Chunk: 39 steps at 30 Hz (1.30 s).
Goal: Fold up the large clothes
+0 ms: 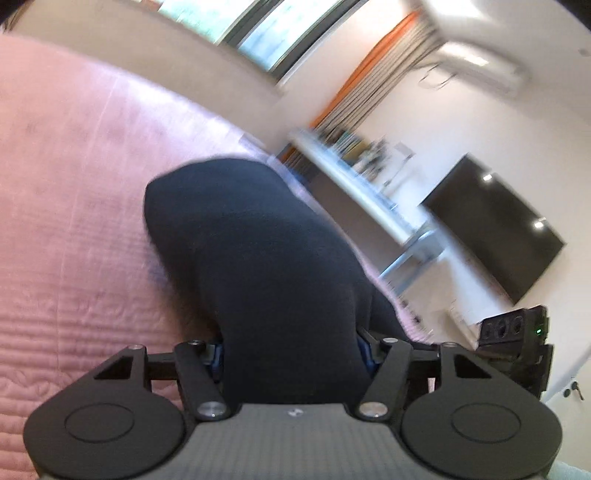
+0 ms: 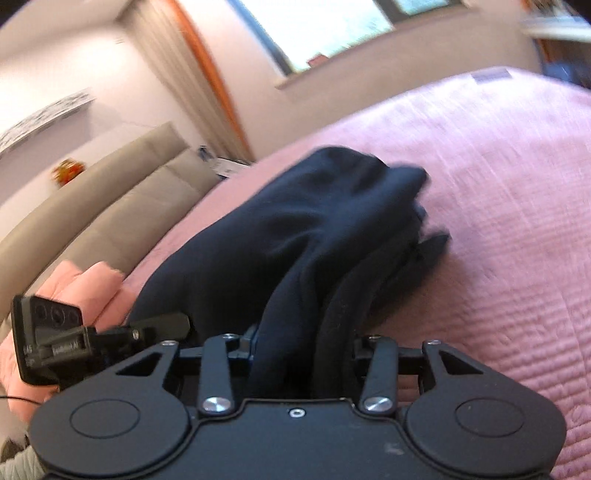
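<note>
A dark navy garment lies bunched on a pink quilted bedspread. My left gripper is shut on one part of it, and the cloth drapes forward over the fingers and hides them. In the right wrist view the same navy garment runs from my right gripper out across the bedspread. The right gripper is shut on a thick fold of it. The other gripper's camera block shows at the edge of each view. Both views are motion-blurred.
A beige padded headboard runs along the left. A pink-orange cloth lies near it. A desk with shelves and a black TV stand by the wall beyond the bed edge. A window is behind.
</note>
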Available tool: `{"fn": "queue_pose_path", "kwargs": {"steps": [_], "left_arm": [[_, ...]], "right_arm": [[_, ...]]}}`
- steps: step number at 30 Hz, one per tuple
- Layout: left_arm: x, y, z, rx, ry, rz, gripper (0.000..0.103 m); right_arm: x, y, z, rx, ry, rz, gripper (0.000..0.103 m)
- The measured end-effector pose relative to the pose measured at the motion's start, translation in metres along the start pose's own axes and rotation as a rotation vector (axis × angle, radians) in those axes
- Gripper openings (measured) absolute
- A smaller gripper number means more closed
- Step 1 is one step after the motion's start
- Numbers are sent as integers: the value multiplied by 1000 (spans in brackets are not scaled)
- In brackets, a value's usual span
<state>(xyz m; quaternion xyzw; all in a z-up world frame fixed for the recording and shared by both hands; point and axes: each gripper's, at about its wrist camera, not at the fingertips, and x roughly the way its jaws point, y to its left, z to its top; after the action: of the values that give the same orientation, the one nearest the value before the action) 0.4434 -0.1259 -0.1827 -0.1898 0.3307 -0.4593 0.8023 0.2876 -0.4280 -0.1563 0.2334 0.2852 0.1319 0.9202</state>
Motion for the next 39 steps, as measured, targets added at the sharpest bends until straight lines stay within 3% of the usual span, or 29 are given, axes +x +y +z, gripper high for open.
{"fn": "queue_pose_path", "kwargs": {"steps": [6, 11, 15, 17, 18, 20, 21, 25, 29, 30, 32, 33, 34, 36, 39], "left_arm": [[-101, -43, 1, 65, -102, -28, 64], [-172, -61, -19, 35, -68, 4, 66], [-183, -34, -61, -49, 61, 89, 71], [-171, -6, -91, -127, 238, 168, 75], [-167, 8, -108, -175, 329, 243, 79], [-194, 14, -128, -232, 243, 156, 77], [-207, 12, -129, -241, 220, 148, 75], [-251, -10, -116, -135, 114, 241, 72], [-248, -35, -98, -64, 34, 175, 70], [-240, -40, -100, -51, 31, 157, 69], [-222, -46, -107, -44, 69, 138, 65], [-218, -51, -112, -36, 85, 135, 64], [-214, -53, -119, -24, 92, 138, 64], [-214, -57, -134, -27, 122, 121, 64], [-230, -56, -154, -36, 162, 114, 61]], "right_arm": [[-57, 83, -9, -79, -38, 70, 50], [-79, 124, -42, -51, 0, 107, 50], [-57, 110, -94, 64, 137, 73, 52], [-39, 95, -127, 129, 276, 6, 55], [-36, 90, -140, 144, 321, -11, 64], [-55, 90, -148, 132, 312, -21, 69], [-68, 92, -143, 103, 299, -36, 70], [-94, 121, -103, -26, 192, -76, 72], [-70, 164, -71, -173, 67, -111, 73], [-54, 175, -70, -212, 61, -107, 68], [-20, 193, -71, -263, 72, -92, 39], [0, 199, -76, -284, 116, -91, 14], [16, 202, -82, -312, 155, -103, 7], [31, 201, -99, -366, 181, -163, 5], [12, 178, -106, -300, 184, -307, 8]]}}
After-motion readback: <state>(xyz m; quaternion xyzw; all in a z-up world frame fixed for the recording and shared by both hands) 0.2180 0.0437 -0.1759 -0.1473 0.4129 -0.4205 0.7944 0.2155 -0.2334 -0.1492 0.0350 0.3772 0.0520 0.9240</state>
